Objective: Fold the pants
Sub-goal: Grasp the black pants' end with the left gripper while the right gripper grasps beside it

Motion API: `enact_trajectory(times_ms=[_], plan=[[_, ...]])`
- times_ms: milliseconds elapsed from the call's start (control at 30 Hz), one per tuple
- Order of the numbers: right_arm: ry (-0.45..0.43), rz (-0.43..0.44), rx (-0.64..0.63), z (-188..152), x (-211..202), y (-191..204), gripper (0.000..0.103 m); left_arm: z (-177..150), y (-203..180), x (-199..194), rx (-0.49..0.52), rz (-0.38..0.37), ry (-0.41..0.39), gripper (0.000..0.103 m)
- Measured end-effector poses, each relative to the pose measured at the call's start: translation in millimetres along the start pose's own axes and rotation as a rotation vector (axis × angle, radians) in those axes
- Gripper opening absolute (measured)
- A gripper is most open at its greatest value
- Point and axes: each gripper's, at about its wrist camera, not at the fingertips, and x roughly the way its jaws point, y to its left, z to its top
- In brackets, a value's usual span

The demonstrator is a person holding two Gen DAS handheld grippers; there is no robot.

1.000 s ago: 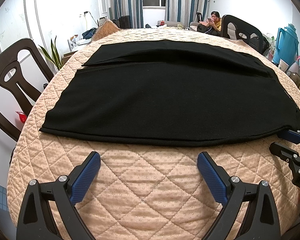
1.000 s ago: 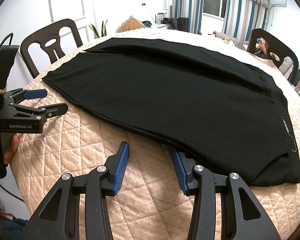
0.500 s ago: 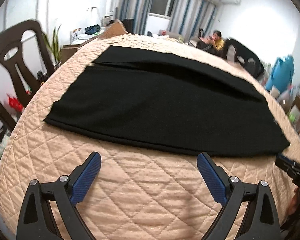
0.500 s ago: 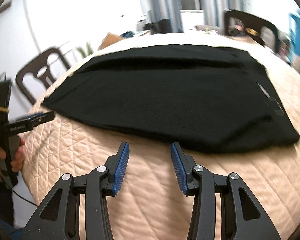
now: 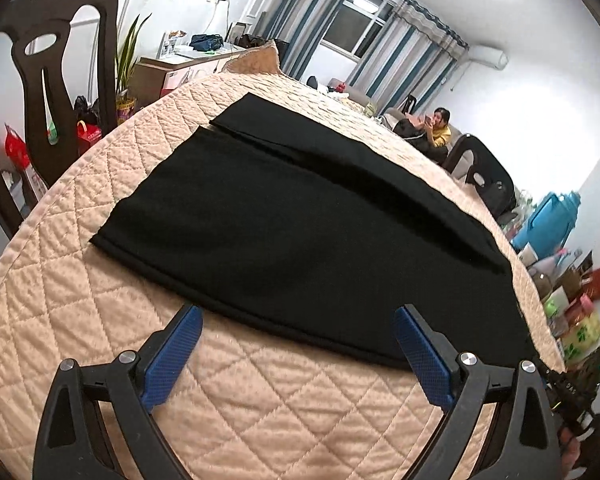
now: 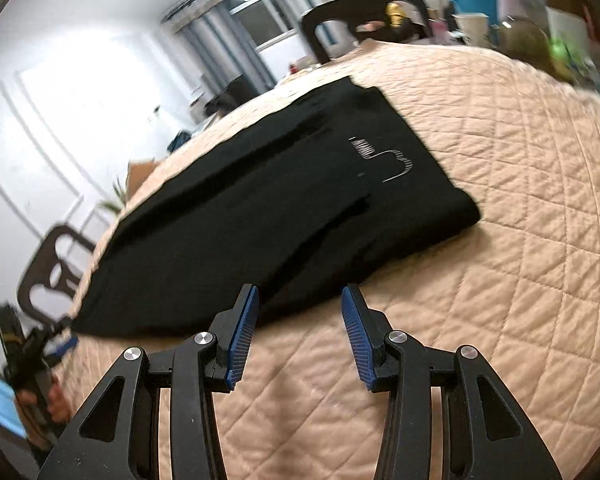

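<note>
Lying flat on the quilted table [image 5: 100, 360], legs doubled over lengthwise: black pants [image 5: 300, 240]; hovering just short of the near hem, empty, jaws wide apart, likely lining up a grip: left gripper [image 5: 296, 354]; right gripper [image 6: 298, 332] likewise gaping, unladen; showing only in the right view: a white logo [image 6: 384, 160] near the waist end.

Black pants [image 5: 300, 224] laid flat on a quilted table cover [image 5: 80, 280].

The left gripper [image 5: 300, 350] is held wide open just short of the near edge of the pants, its blue pads [image 5: 172, 360] above the quilt. A dark chair [image 5: 48, 80] is seen at left, and a seated person [image 5: 436, 124] far behind.
</note>
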Motion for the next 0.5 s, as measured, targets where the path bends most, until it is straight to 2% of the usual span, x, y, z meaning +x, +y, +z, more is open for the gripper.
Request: enact_trajectory(times_ms=[167, 300, 467, 500], plan=[[-0.044, -0.023, 0.091, 9.5, -6.9, -19.6, 0.044, 7.4, 3.3, 4.0, -0.022, 0.016, -0.013, 0.09], [-0.067, -0.029, 0.144, 19.2, -4.3, -29.9, 0.044, 10.3, 3.8, 8.0, -0.024, 0.05, -0.021, 0.078], [-0.072, -0.04, 0.173, 25.0, 1.9, -29.9, 0.044, 15.8, 6.8, 12.2, -0.027, 0.09, -0.021, 0.056], [-0.07, -0.043, 0.173, 25.5, 2.4, -29.4, 0.044, 17.8, 9.2, 12.8, -0.029, 0.102, -0.021, 0.046]])
